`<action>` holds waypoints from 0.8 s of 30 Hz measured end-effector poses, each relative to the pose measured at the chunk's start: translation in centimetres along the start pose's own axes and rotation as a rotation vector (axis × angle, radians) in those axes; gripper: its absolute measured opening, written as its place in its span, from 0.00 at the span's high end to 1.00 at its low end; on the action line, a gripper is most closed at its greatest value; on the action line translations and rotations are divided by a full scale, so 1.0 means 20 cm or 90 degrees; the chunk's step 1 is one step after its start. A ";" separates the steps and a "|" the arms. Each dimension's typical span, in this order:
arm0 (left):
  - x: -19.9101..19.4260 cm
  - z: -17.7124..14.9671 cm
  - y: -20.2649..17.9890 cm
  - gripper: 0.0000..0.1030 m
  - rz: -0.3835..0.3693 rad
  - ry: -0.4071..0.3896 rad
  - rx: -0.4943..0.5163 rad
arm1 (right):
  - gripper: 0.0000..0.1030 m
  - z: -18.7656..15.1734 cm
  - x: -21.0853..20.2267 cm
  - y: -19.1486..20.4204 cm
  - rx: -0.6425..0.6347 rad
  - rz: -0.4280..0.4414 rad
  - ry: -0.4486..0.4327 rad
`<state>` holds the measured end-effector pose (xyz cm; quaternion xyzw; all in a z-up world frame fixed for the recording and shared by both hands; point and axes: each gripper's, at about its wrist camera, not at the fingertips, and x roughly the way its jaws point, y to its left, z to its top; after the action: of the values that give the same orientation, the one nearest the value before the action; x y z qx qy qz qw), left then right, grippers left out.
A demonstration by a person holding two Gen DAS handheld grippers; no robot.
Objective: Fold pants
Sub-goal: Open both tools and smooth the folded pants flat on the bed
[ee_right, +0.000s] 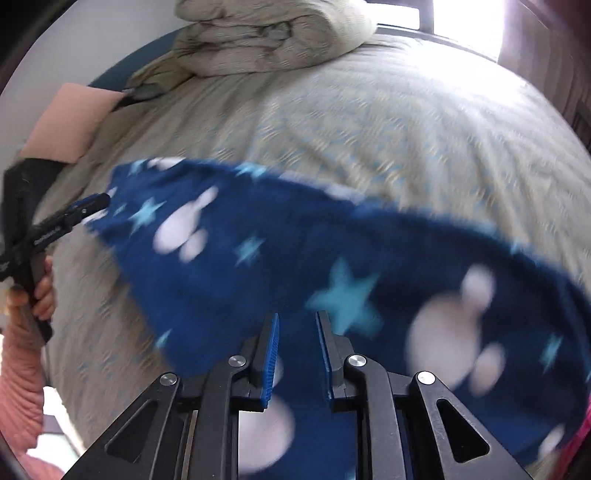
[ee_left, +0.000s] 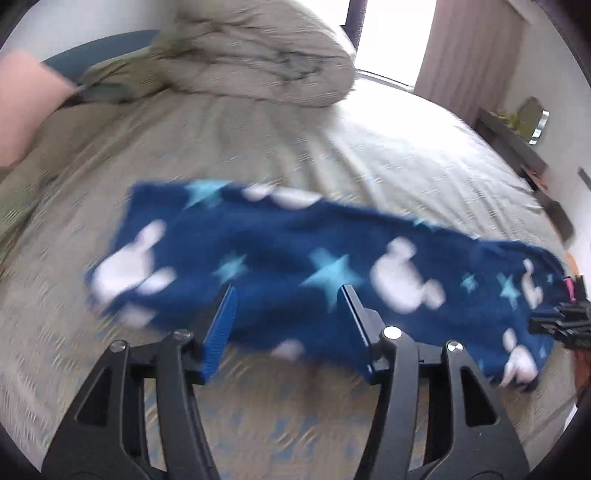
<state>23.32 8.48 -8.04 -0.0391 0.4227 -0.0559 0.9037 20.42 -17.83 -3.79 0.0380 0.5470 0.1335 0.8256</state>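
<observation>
Dark blue fleece pants (ee_left: 280,254) with light blue stars and white figures lie folded lengthwise in a long strip across the bed (ee_left: 332,155). My left gripper (ee_left: 290,295) is open and empty, above the near edge of the strip's middle. In the right wrist view the pants (ee_right: 332,266) fill the lower half. My right gripper (ee_right: 296,321) is open with a narrow gap, empty, low over the fabric. The left gripper also shows in the right wrist view (ee_right: 92,203), at the pants' left end. The right gripper shows in the left wrist view (ee_left: 565,317), at the right end. Both views are blurred.
A bundled beige duvet (ee_left: 258,51) sits at the head of the bed. A pink pillow (ee_left: 26,103) lies at the left edge. A shelf with small items (ee_left: 517,125) stands along the right wall. A bright window (ee_right: 472,26) is behind the bed.
</observation>
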 end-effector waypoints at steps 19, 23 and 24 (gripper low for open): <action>0.25 -0.18 0.64 0.39 -0.087 0.071 -0.308 | 0.61 -0.15 0.07 0.26 0.027 -0.067 0.037; 0.28 -0.13 0.69 0.30 -0.131 0.045 -0.345 | 0.53 -0.09 0.12 0.37 0.030 -0.043 0.034; 0.29 -0.11 0.70 0.30 -0.129 0.043 -0.351 | 0.53 -0.07 0.13 0.40 0.028 -0.032 0.032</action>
<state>26.22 21.53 -15.58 -0.3233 0.4457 -0.0304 0.8342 18.67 -9.62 -4.98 0.0390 0.5711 0.1015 0.8137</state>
